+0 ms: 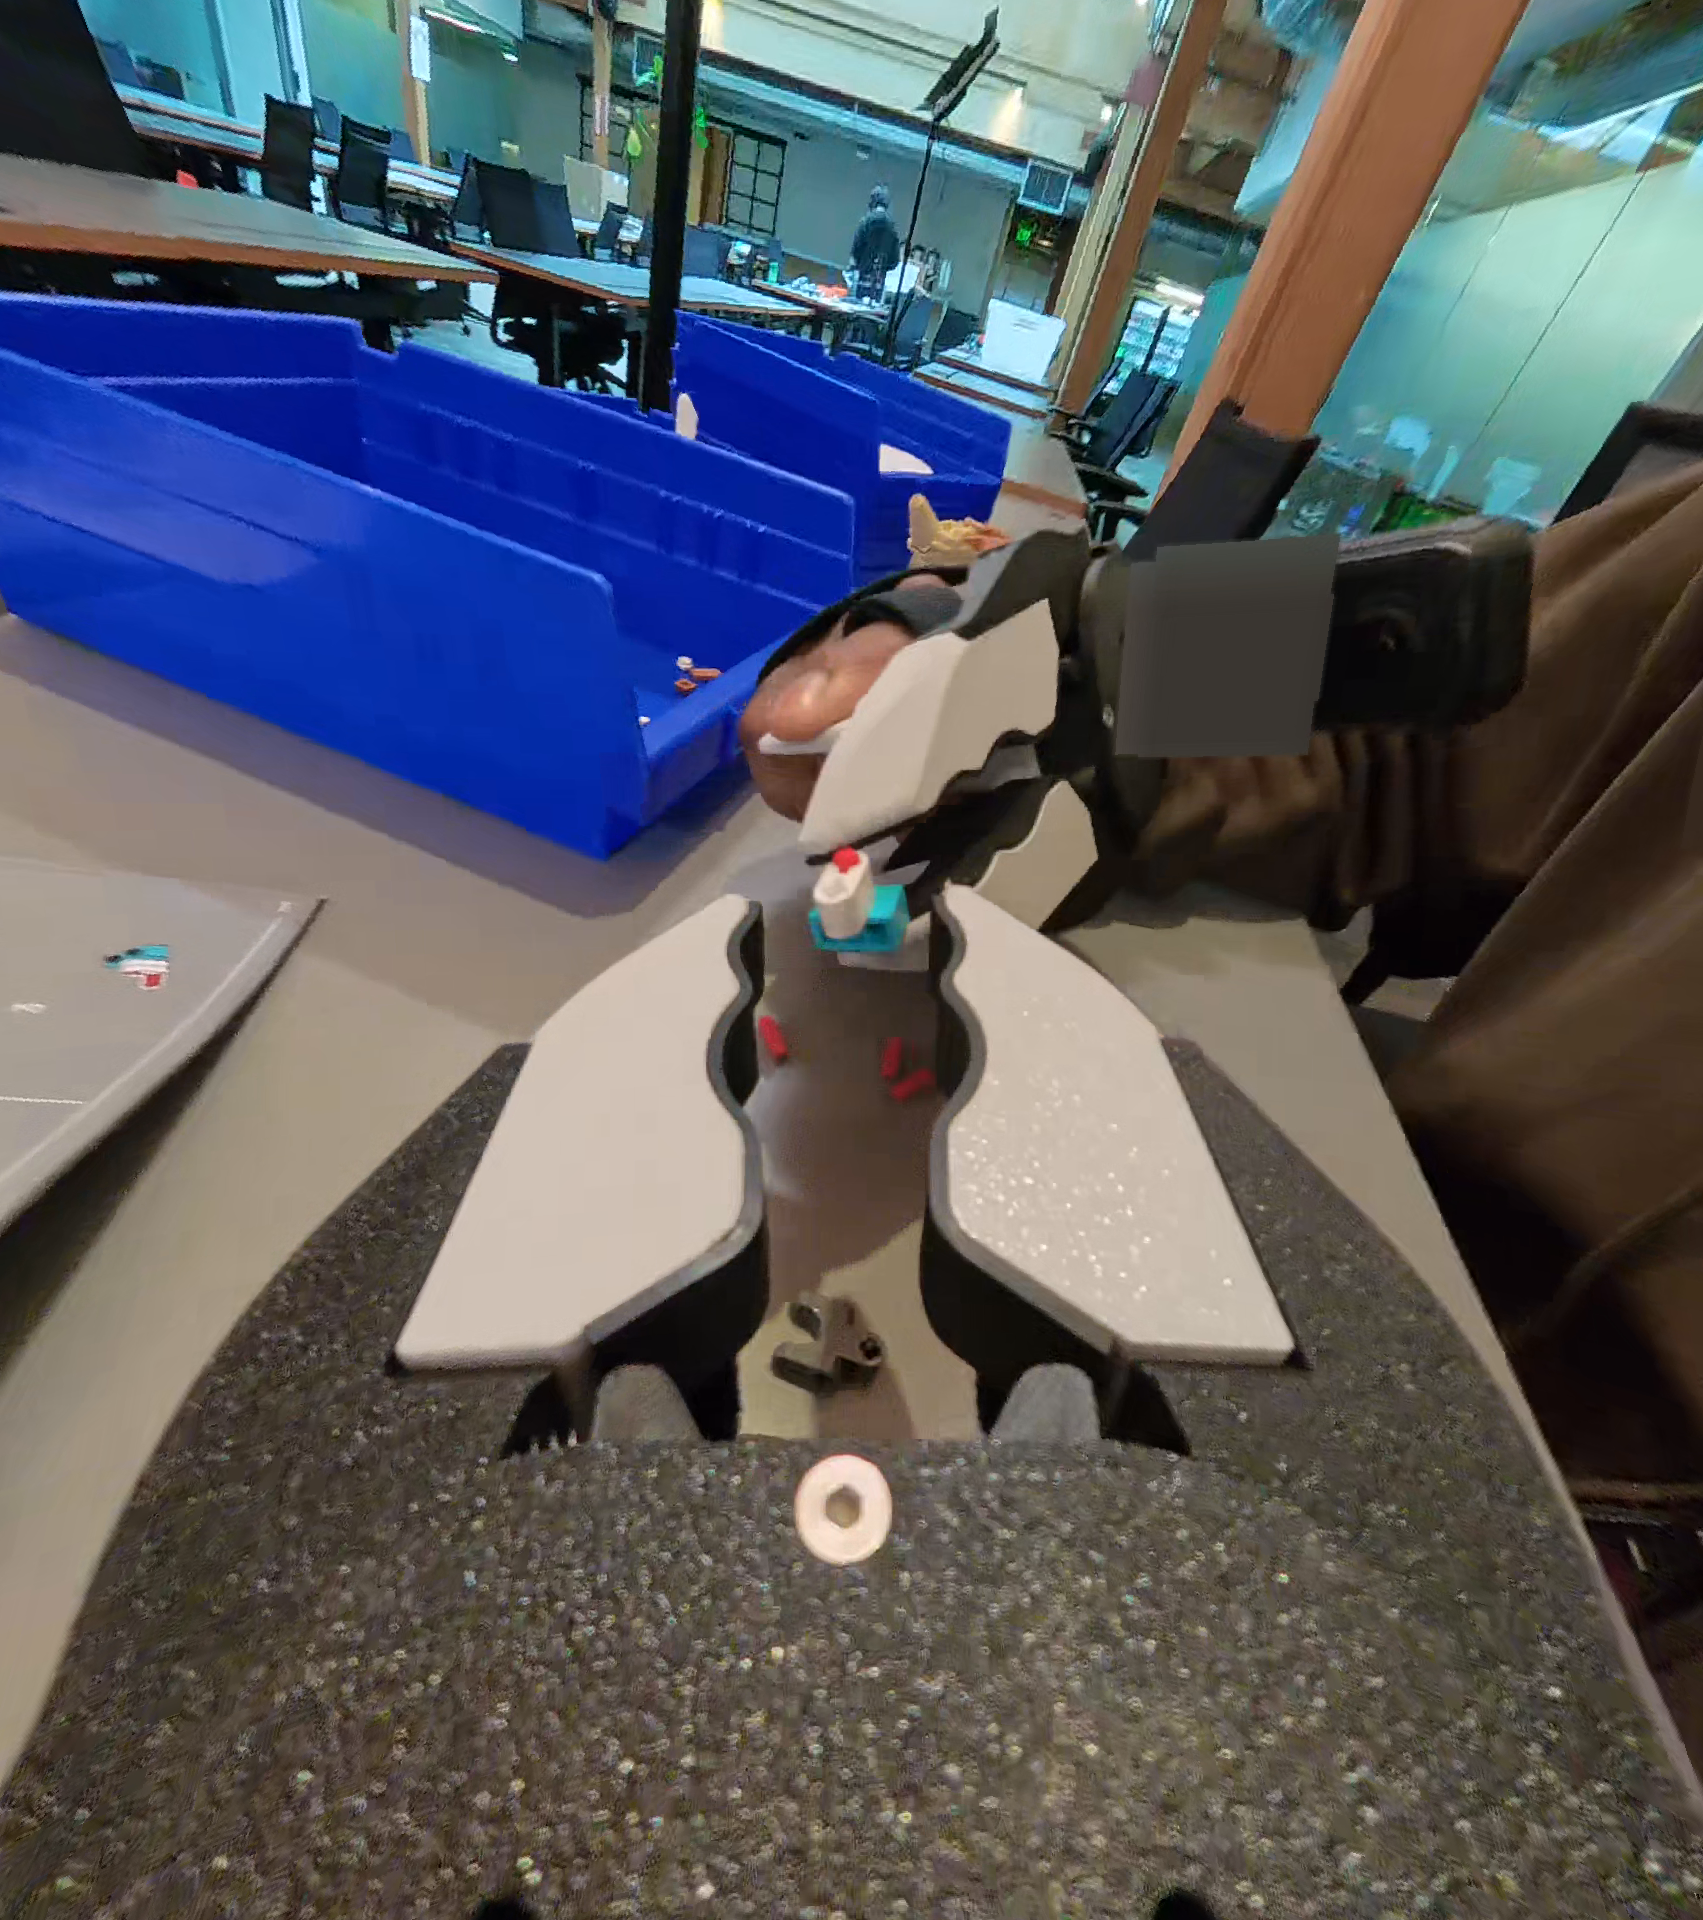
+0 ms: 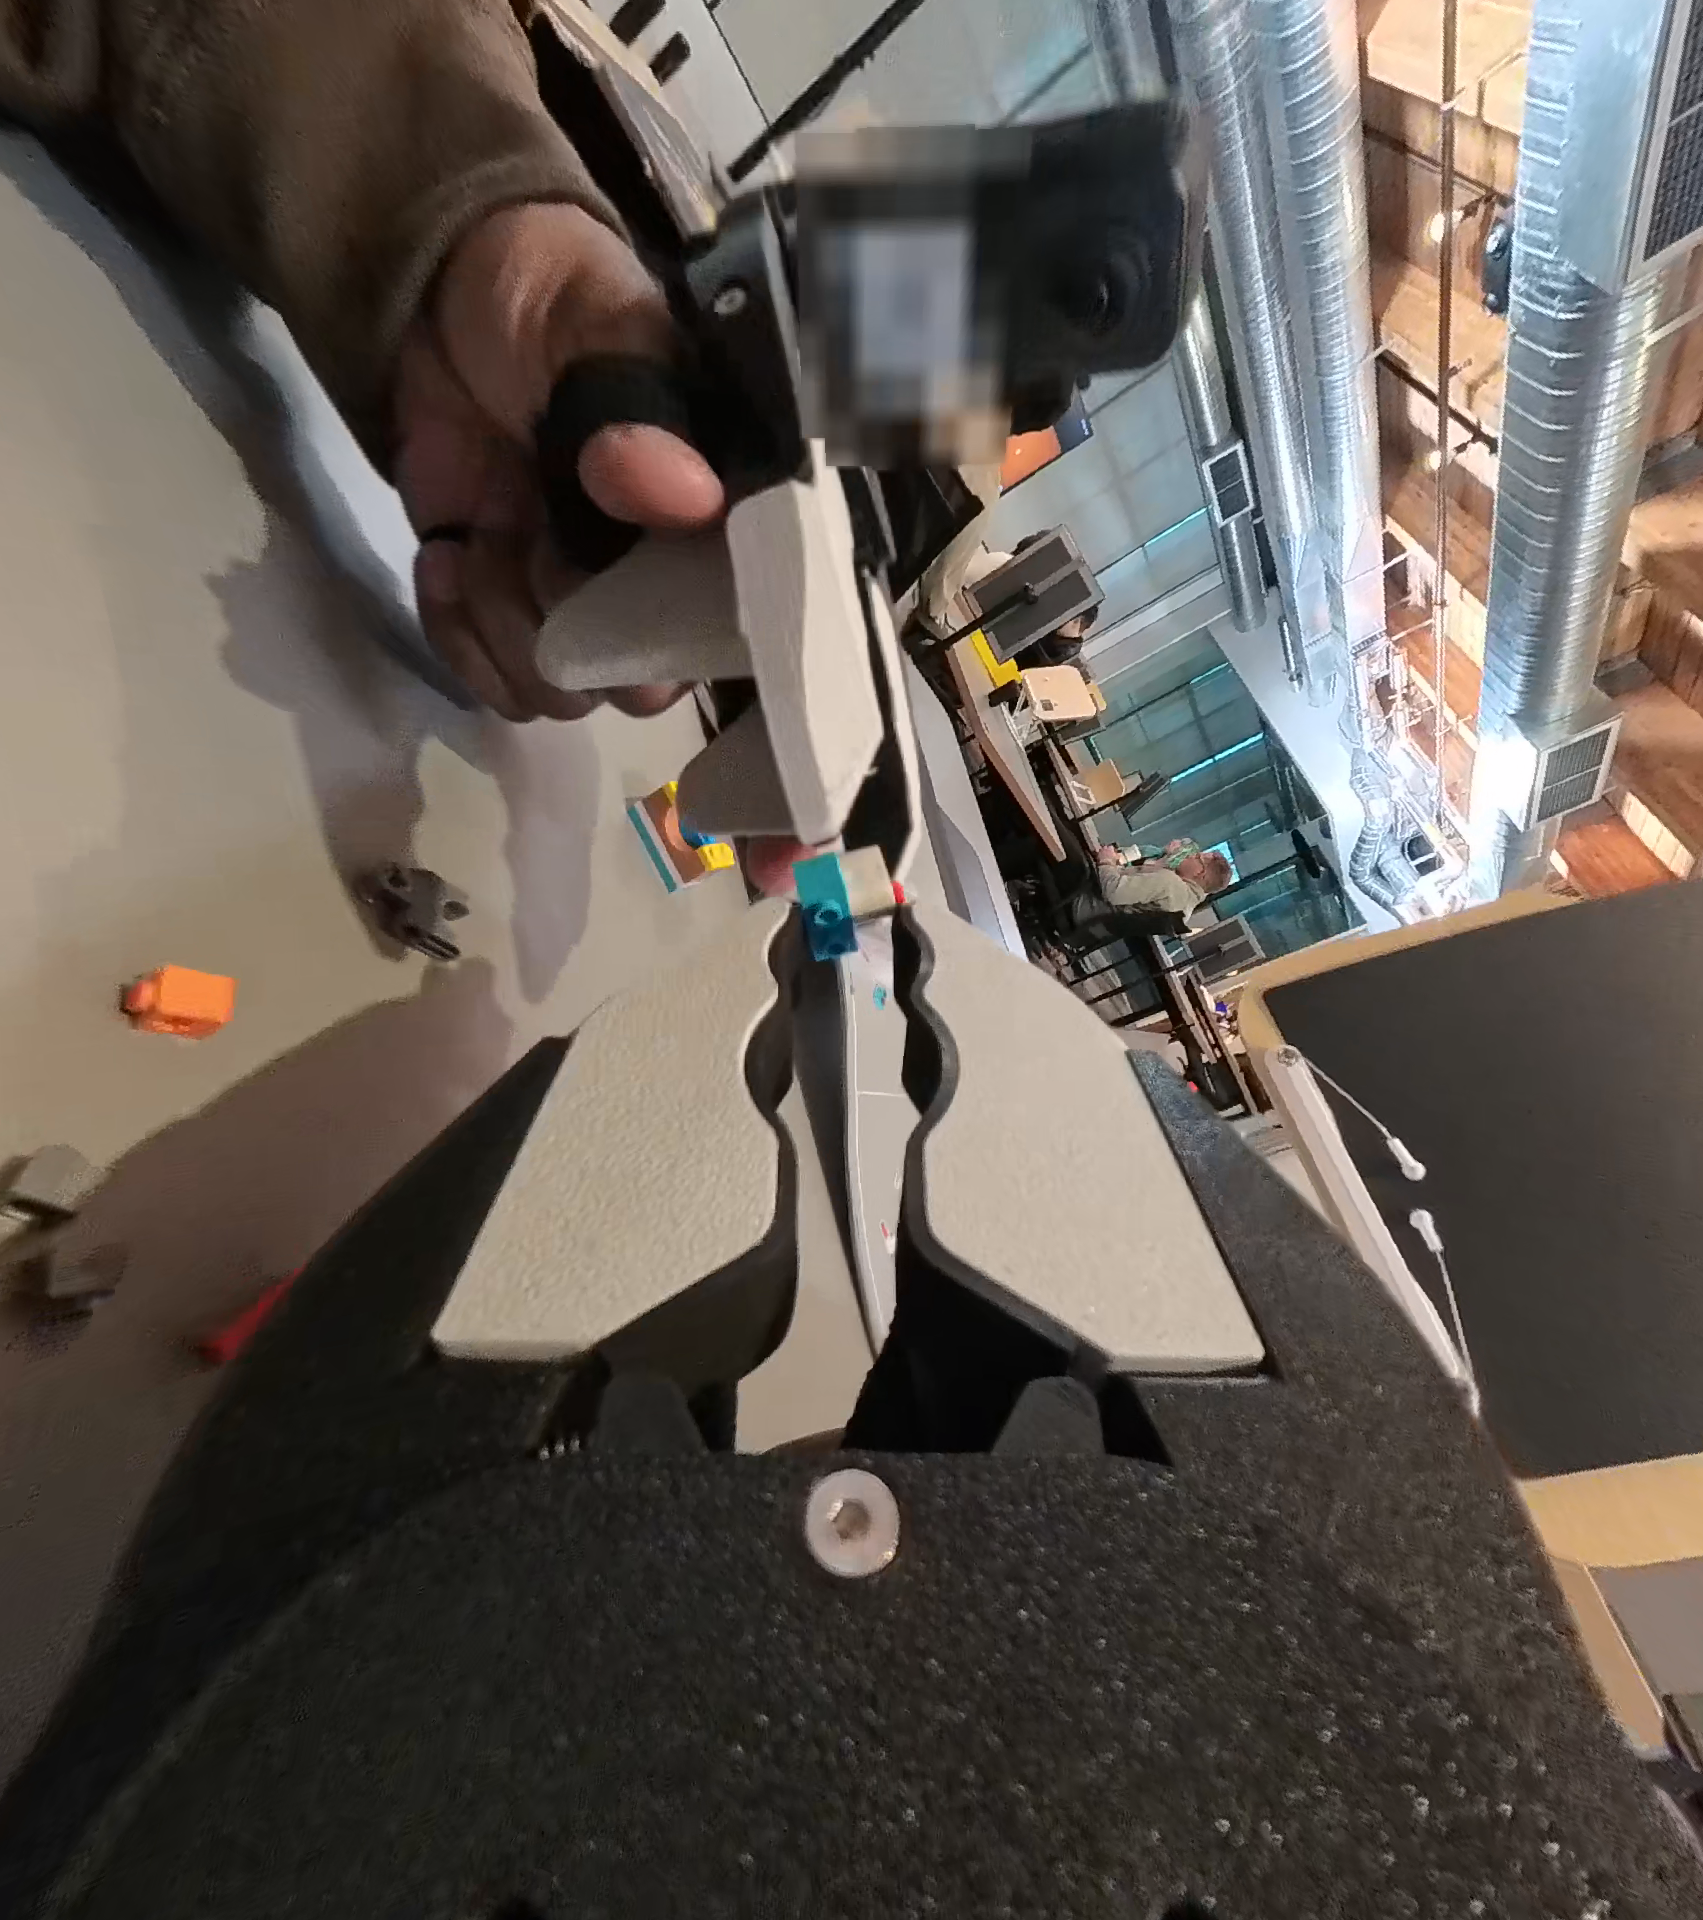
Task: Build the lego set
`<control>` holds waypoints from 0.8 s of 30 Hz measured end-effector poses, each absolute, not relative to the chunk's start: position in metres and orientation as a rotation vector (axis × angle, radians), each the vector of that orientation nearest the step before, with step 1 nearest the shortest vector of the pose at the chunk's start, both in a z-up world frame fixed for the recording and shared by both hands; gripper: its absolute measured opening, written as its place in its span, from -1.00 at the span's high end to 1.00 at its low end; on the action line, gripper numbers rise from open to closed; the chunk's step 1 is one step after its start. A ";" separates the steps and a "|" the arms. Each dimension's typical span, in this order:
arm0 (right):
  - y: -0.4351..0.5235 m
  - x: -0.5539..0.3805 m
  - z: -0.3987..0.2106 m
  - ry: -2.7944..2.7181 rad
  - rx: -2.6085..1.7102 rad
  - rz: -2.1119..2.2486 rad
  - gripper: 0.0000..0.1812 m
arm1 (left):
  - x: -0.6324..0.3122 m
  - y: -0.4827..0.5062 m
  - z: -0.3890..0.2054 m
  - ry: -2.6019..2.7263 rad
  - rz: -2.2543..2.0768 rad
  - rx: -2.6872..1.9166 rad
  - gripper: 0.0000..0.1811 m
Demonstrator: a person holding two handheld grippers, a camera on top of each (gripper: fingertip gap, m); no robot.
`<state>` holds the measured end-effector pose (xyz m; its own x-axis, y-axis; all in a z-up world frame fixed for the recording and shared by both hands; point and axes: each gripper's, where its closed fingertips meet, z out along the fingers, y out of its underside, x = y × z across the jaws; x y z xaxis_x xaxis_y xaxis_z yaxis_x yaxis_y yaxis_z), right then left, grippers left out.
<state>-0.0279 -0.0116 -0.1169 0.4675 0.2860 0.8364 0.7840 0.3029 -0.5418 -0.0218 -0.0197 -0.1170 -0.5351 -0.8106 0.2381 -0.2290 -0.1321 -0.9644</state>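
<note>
Both grey-padded claws meet at the small teal-and-white lego assembly [image 1: 852, 914], the right gripper [image 1: 852, 847] pinching it, the left gripper [image 1: 847, 935] parted beside it, where a careless squeeze could knock it onto the grey table [image 1: 411, 862].

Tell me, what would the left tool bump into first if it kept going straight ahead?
Probably the little teal and white lego piece right past its tips, which the right tool pinches from above. The left tool is open, so the piece may slip between its fingers.
</note>
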 end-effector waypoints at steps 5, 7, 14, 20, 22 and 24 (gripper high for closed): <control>-0.014 -0.036 -0.114 -1.098 -1.230 -0.457 0.82 | -0.024 -0.028 -0.121 1.721 -1.751 -1.160 0.68; -0.014 -0.036 -0.114 -1.102 -1.226 -0.472 0.82 | -0.025 -0.031 -0.120 1.721 -1.783 -1.161 0.76; -0.012 -0.035 -0.114 -1.091 -1.236 -0.480 0.82 | -0.027 -0.028 -0.119 1.707 -1.766 -1.129 0.81; -0.009 -0.022 -0.111 -1.023 -1.313 -0.419 0.72 | -0.025 -0.013 -0.113 1.614 -1.771 -1.154 0.81; -0.008 -0.016 -0.111 -0.983 -1.364 -0.367 0.68 | -0.025 -0.008 -0.113 1.595 -1.755 -1.160 0.82; -0.009 -0.009 -0.113 -0.952 -1.431 -0.311 0.67 | -0.024 -0.004 -0.113 1.581 -1.732 -1.167 0.81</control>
<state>-0.0092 -0.0091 -0.1133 0.6135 0.3495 0.7082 0.6999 0.1746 -0.6925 -0.0242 -0.0036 -0.1134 -0.4961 -0.8319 0.2488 -0.1721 -0.1867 -0.9672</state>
